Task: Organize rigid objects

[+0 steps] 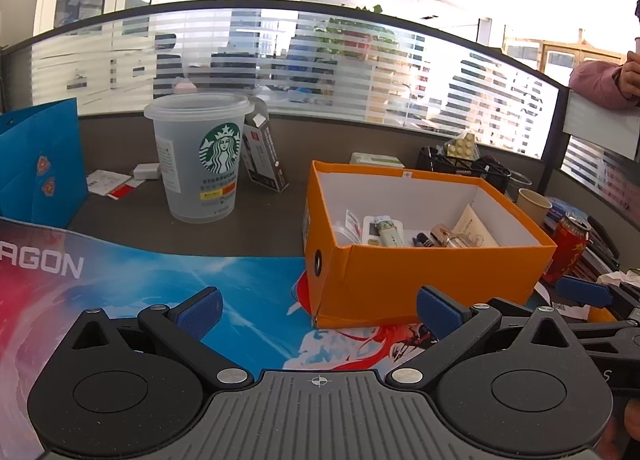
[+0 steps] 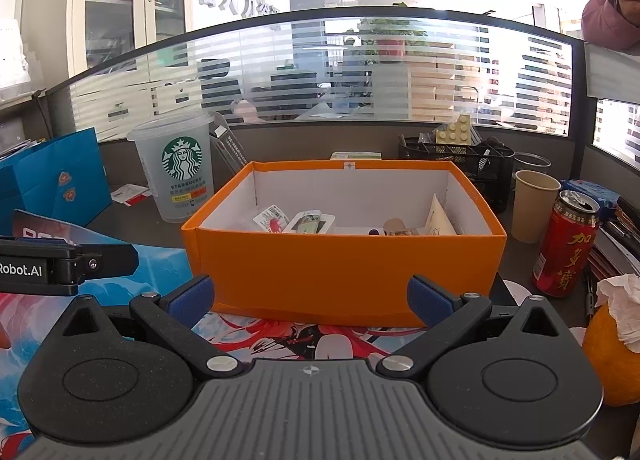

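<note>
An open orange box (image 1: 420, 276) (image 2: 340, 264) stands on a printed desk mat (image 1: 240, 300) and holds several small items: a white card pack (image 2: 310, 222), a barcode packet (image 2: 272, 218), a cream packet (image 2: 438, 220) and small bottles (image 1: 444, 238). My left gripper (image 1: 320, 312) is open and empty, just short of the box's near left corner. My right gripper (image 2: 310, 302) is open and empty, just in front of the box's near wall. The left gripper's tip shows at the left of the right wrist view (image 2: 72, 264).
A Starbucks cup (image 1: 200, 164) (image 2: 180, 172) and a dark carton (image 1: 264, 158) stand behind left. A blue bag (image 1: 40, 172) is far left. A red can (image 2: 568, 244), paper cup (image 2: 534, 206), black mesh organizer (image 2: 460, 164) and an orange with tissue (image 2: 616, 352) crowd the right.
</note>
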Tool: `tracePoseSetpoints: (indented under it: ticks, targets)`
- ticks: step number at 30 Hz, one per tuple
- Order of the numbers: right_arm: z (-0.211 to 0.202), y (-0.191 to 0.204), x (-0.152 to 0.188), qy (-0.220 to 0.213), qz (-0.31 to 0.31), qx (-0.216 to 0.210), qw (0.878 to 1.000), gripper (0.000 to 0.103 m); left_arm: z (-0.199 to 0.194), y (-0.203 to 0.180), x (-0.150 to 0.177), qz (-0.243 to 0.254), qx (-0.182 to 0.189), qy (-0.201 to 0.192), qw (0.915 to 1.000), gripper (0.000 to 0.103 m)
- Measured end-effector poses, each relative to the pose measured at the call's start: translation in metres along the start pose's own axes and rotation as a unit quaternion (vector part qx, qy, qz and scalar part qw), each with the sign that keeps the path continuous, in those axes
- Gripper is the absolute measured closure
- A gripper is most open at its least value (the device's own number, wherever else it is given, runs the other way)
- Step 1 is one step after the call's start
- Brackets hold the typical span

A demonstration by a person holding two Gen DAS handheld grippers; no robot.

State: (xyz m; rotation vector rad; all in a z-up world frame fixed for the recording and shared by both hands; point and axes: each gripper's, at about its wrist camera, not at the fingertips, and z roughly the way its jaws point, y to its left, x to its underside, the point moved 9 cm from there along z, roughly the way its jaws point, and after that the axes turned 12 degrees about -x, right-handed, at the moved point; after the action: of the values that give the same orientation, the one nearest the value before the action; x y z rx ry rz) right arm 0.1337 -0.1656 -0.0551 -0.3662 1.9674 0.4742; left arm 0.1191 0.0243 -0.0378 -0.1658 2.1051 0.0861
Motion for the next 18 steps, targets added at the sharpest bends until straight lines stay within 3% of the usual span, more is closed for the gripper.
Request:
tracePoseSetpoints:
  ticks: [18]
  targets:
    - [0.0005,0.0001,0.0005,0.002,-0.003,0.0,1.0,0.0,-0.0001,0.0028,0.0017,-0.003,-0.001,0.004,1.0,0.0]
